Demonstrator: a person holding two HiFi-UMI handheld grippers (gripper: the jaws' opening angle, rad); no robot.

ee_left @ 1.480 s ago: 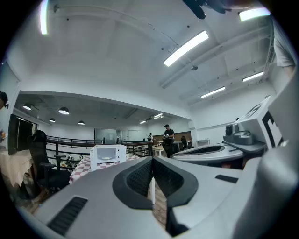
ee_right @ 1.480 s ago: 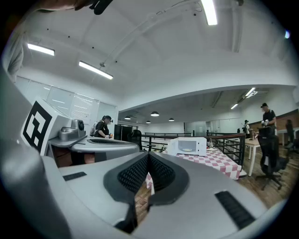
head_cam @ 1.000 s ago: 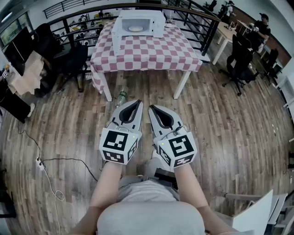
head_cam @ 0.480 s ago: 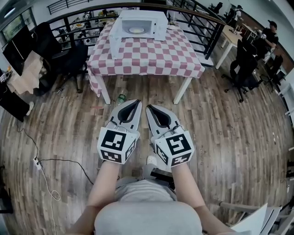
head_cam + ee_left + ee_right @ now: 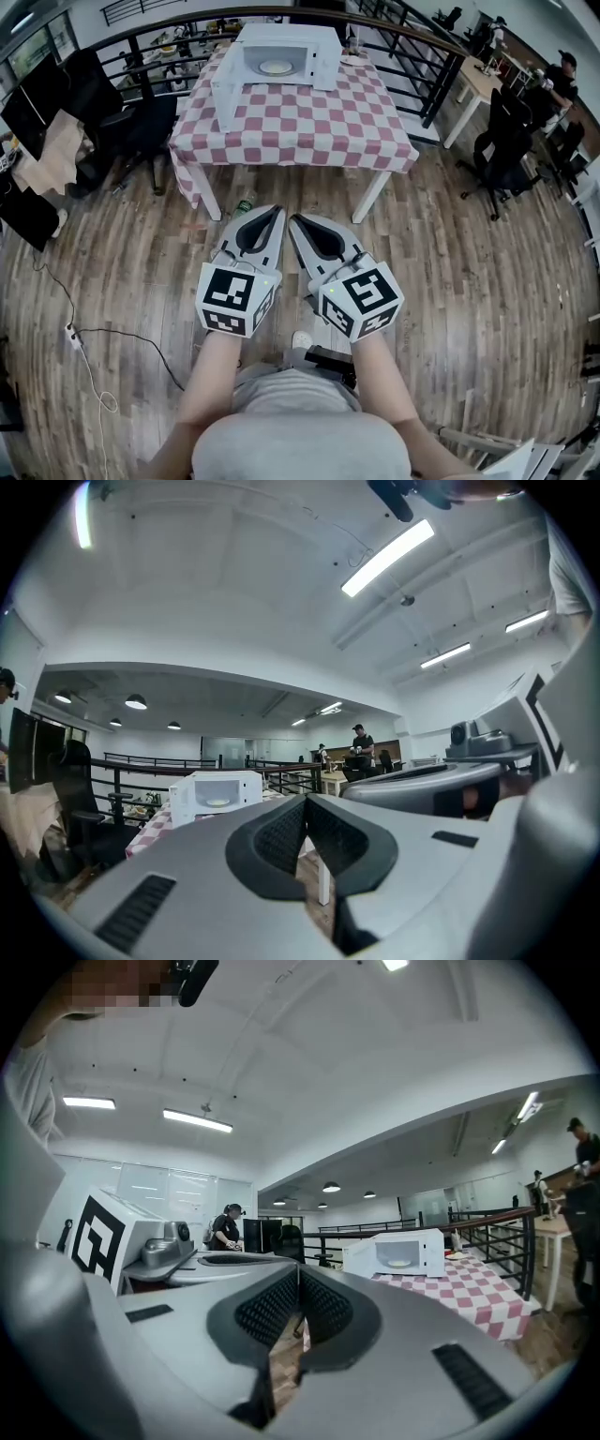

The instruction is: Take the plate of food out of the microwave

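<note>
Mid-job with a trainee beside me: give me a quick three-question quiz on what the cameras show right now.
1. True or false: the microwave is closed.
2. Where is the plate? A) on the floor B) inside the microwave C) on a chair
3. Fill in: the left tongs and right tongs are both ____, holding nothing.
Key: 1 false, its door stands open; 2 B; 3 shut.
</note>
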